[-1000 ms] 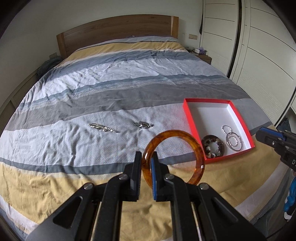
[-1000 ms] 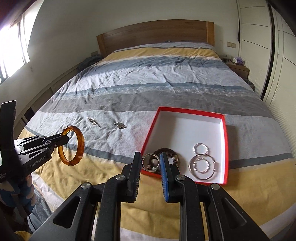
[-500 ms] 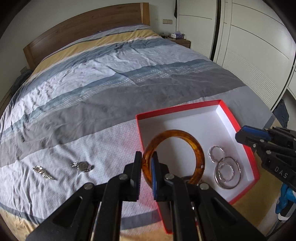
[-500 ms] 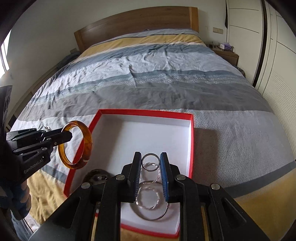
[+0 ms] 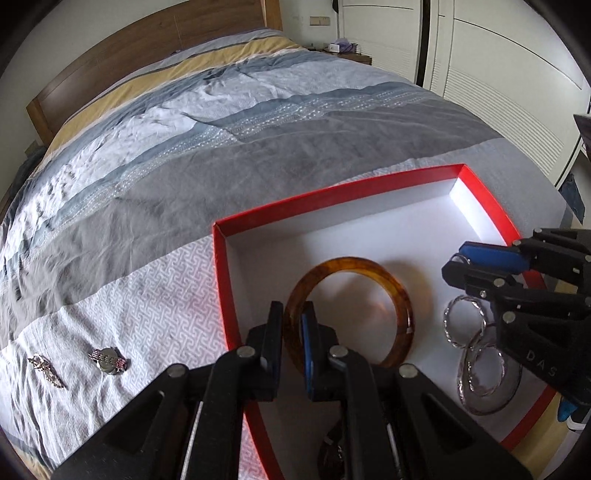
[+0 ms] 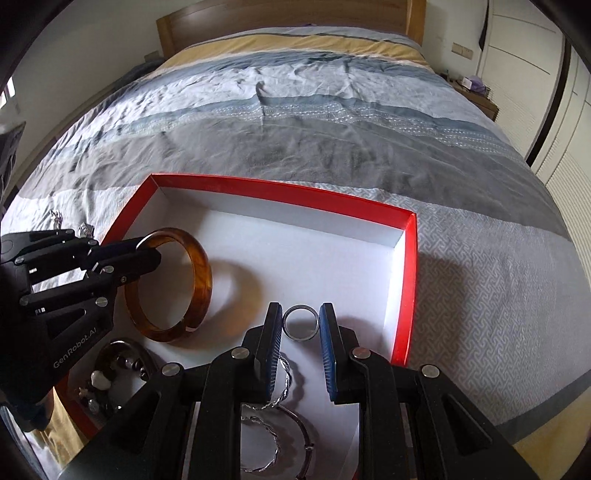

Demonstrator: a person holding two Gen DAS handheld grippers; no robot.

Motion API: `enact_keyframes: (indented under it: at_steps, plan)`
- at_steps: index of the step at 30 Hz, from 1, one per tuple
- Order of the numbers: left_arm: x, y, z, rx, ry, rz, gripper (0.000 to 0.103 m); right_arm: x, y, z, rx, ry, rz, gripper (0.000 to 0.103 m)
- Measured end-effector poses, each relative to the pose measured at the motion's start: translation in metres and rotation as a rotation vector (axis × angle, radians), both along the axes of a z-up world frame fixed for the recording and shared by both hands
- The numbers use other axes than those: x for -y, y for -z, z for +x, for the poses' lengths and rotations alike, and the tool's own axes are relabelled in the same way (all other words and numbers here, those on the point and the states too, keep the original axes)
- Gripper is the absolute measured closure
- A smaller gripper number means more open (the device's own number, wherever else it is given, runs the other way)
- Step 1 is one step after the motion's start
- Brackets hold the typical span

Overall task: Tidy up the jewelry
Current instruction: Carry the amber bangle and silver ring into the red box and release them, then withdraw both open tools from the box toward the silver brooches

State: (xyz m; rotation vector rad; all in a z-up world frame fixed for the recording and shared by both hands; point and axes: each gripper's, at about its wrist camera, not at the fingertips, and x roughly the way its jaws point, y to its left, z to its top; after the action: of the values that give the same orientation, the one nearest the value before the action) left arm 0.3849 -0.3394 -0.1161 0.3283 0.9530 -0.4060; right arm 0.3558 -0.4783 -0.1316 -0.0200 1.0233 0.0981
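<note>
My left gripper is shut on an amber bangle and holds it low over the white floor of the red-rimmed box; the bangle also shows in the right wrist view. My right gripper stands over the box with a small silver ring between its fingers; the jaws look slightly apart from the ring. Silver hoops and a beaded bracelet lie in the box. Two silver brooches lie on the bedspread left of the box.
The box sits near the foot of a striped bed with a wooden headboard. White wardrobe doors stand to the right, with a nightstand beside the bed.
Both grippers have moved over the box and lower. The bangle now hangs inside the box. The right jaws have widened around the silver ring.
</note>
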Motion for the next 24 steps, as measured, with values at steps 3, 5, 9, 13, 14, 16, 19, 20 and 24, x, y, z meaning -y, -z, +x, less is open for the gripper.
enact_keyframes:
  at_steps: [3, 5, 9, 13, 14, 16, 19, 20, 24]
  plan:
    - [-0.001, 0.0, -0.001, -0.002, 0.002, -0.007, 0.094, -0.003, 0.002, -0.001, -0.006, -0.028, -0.038, 0.082]
    - [-0.002, 0.0, -0.004, 0.003, 0.007, -0.005, 0.094, -0.003, 0.002, 0.0, -0.009, -0.036, -0.046, 0.082]
    - [-0.003, 0.0, -0.009, 0.012, 0.014, 0.005, 0.093, -0.003, 0.002, -0.001, -0.017, -0.051, -0.066, 0.08]
    - [-0.003, -0.001, -0.011, 0.01, 0.016, 0.003, 0.093, -0.004, -0.001, -0.006, -0.013, -0.046, -0.063, 0.07]
    - [-0.003, -0.001, -0.012, 0.008, 0.018, 0.002, 0.093, -0.004, -0.002, -0.007, -0.007, -0.041, -0.056, 0.069]
    - [-0.004, -0.003, -0.013, -0.002, 0.023, -0.009, 0.092, -0.003, -0.005, -0.011, 0.002, -0.028, -0.047, 0.068]
    - [-0.008, -0.009, -0.018, -0.017, 0.029, -0.033, 0.09, -0.001, -0.013, -0.019, 0.013, -0.008, -0.038, 0.068]
    - [-0.01, -0.012, -0.021, -0.017, 0.033, -0.043, 0.088, -0.001, -0.017, -0.022, 0.019, -0.004, -0.037, 0.068]
    - [-0.019, -0.035, -0.038, 0.0, 0.036, -0.074, 0.081, -0.002, -0.039, -0.042, 0.051, 0.013, -0.031, 0.066]
